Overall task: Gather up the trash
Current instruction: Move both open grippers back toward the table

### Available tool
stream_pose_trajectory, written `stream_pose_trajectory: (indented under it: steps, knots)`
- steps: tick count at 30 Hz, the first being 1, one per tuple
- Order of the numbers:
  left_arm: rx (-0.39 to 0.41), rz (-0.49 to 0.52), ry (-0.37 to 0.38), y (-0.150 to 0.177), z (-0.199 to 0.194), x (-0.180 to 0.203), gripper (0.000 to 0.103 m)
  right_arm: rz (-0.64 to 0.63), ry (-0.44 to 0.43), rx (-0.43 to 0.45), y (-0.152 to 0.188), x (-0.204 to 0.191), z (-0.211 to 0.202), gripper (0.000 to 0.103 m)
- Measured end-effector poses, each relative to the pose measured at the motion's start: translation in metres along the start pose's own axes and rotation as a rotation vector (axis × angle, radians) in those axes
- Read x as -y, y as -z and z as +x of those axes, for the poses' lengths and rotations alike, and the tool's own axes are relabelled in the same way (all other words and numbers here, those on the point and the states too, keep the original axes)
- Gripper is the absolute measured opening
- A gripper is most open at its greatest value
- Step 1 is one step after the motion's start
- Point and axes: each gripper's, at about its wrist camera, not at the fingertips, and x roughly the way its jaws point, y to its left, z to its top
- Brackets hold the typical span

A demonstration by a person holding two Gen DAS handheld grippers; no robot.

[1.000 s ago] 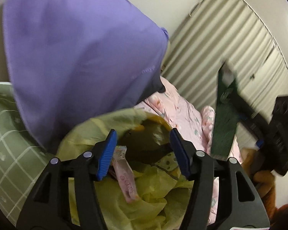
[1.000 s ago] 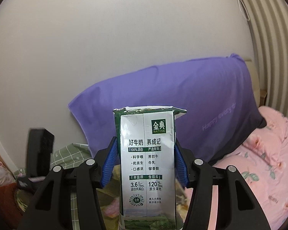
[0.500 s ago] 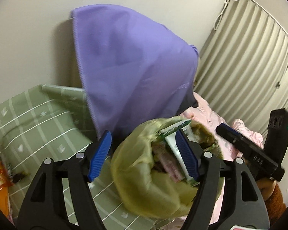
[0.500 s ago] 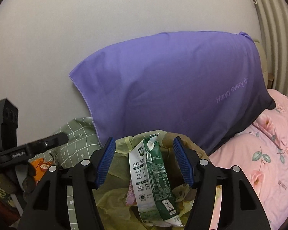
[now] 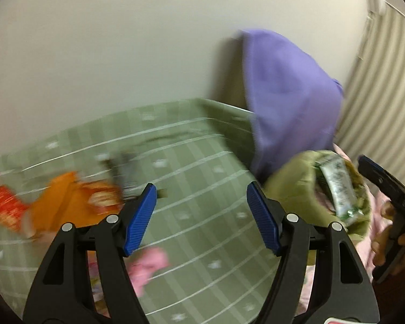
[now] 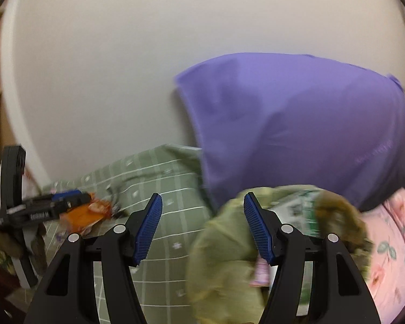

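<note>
A yellow-green trash bag (image 5: pixel 297 186) lies open on the bed, also in the right wrist view (image 6: pixel 229 264). A green and white milk carton (image 5: pixel 337 186) sticks out of its mouth. My left gripper (image 5: pixel 202 216) is open and empty over the green checked sheet, left of the bag. An orange snack wrapper (image 5: pixel 67 205) lies on the sheet to its left; it also shows in the right wrist view (image 6: pixel 86 213). My right gripper (image 6: pixel 202 229) is open and empty, its right finger in front of the bag. A pink wrapper (image 5: pixel 148 264) lies low near the left gripper.
A purple pillow (image 6: pixel 297 124) leans on the white wall behind the bag. A green checked sheet (image 5: pixel 197 162) covers the bed, with a pink floral quilt (image 6: pixel 391 256) on the right. Striped curtains (image 5: pixel 386 94) hang at the right. The images are blurred by motion.
Both grippers have swung left, away from the bag. The milk carton stays in the bag where the right gripper dropped it. The orange wrapper has come into the left wrist view.
</note>
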Motion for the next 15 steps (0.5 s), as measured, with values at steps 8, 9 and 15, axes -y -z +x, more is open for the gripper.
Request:
stream_pose_trajectory:
  steps: [8,9,15]
  knots:
    - [0.096,-0.336,-0.198,0.025,-0.059,-0.131,0.068,-0.048,-0.081,-0.031,-0.002,-0.054,0.031,0.059]
    - [0.111,-0.393,-0.228,0.029,-0.065,-0.149,0.068,-0.047,-0.082,-0.029,-0.003,-0.058,0.033,0.059]
    - [0.079,-0.660,-0.294,0.050,-0.060,-0.237,0.071,-0.086,-0.109,-0.068,0.004,-0.090,0.055,0.059]
